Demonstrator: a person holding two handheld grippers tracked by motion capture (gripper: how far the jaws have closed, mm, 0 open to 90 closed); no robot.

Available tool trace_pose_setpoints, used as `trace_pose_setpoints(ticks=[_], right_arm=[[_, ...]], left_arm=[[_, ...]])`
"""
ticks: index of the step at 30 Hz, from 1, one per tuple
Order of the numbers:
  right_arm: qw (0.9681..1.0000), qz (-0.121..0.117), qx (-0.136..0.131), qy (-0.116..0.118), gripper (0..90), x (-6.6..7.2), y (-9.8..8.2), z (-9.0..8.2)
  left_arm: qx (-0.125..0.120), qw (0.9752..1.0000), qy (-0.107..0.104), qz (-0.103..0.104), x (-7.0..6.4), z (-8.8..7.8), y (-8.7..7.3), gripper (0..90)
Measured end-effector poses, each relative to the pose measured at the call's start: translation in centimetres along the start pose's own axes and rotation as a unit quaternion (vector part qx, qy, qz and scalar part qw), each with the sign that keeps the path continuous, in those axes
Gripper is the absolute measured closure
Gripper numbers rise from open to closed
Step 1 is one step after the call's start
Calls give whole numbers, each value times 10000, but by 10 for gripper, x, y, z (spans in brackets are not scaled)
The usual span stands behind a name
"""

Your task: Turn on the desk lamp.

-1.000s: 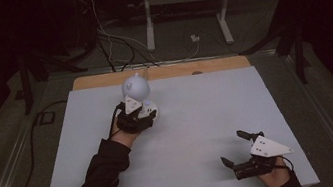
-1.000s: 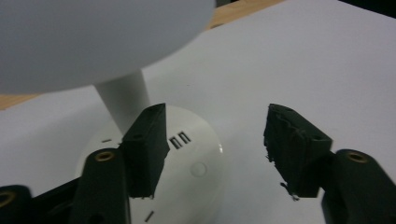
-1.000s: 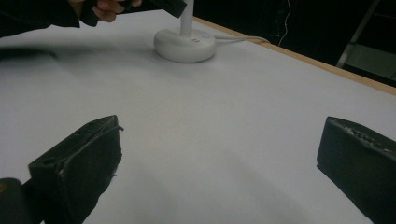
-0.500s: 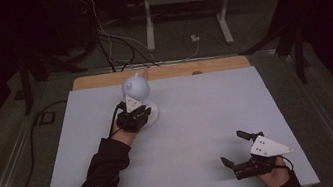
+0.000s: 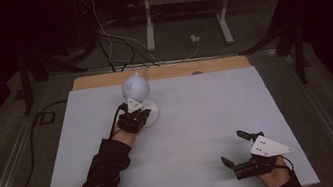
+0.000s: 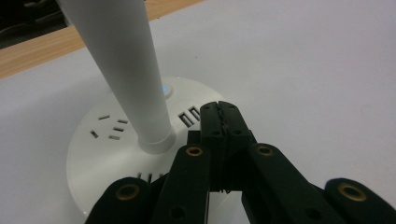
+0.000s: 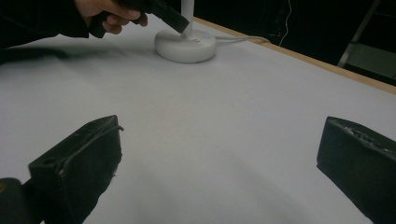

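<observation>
You are holding the left gripper [image 6: 219, 122] with its jaws pressed together, tips hovering over or resting on the round white base [image 6: 98, 140] of a desk lamp [image 5: 138, 98] at the far left of the white table [image 5: 238, 112], near its wooden back edge [image 5: 220, 63]. The step in hand looks like pressing a control on that base — a small button [image 6: 166, 89] is glowing blue just beyond the tips, beside the white stem [image 6: 126, 79].

To do it well, be sliding the closed tips forward past the two rectangular ports [image 6: 189, 115] and coming down squarely on the lit spot, pressing lightly and straight down so the base is not skidding on the smooth sheet. Keep clear of the stem — a sideways knock could be tipping the lamp.

Your right gripper [image 7: 219, 158] is waiting well apart near the front right corner, jaws spread wide and holding nothing.

Whether the tips are actually touching the base is hard to tell. The lamp's head is cut off in the left gripper view, and from the high view the globe-like head [image 5: 134, 86] and your left hand [image 5: 131, 122] are hiding most of the base. The room beyond the table is too dark to read.
</observation>
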State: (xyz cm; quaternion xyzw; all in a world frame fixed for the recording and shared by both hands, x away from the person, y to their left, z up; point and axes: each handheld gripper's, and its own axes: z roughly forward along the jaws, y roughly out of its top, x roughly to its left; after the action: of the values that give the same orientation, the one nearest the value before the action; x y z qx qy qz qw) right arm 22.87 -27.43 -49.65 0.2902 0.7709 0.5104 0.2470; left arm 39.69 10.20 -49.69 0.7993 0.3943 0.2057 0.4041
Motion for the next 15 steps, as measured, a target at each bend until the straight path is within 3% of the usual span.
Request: trace_pose_setpoints(ticks=[3, 10, 15], right_arm=[[10000, -7, -1, -9, 0, 0, 0, 0], [10000, -8, 5, 0, 0, 1, 0, 0], [10000, -17, 5, 3, 0, 1, 0, 0]], left_arm=[[-24, 10000, 4, 51, 0, 1, -1, 900], [-43, 9991, 73, 416, -3, 6, -7, 900], [-94, 9977, 272, 615, -10, 9, -11, 900]])
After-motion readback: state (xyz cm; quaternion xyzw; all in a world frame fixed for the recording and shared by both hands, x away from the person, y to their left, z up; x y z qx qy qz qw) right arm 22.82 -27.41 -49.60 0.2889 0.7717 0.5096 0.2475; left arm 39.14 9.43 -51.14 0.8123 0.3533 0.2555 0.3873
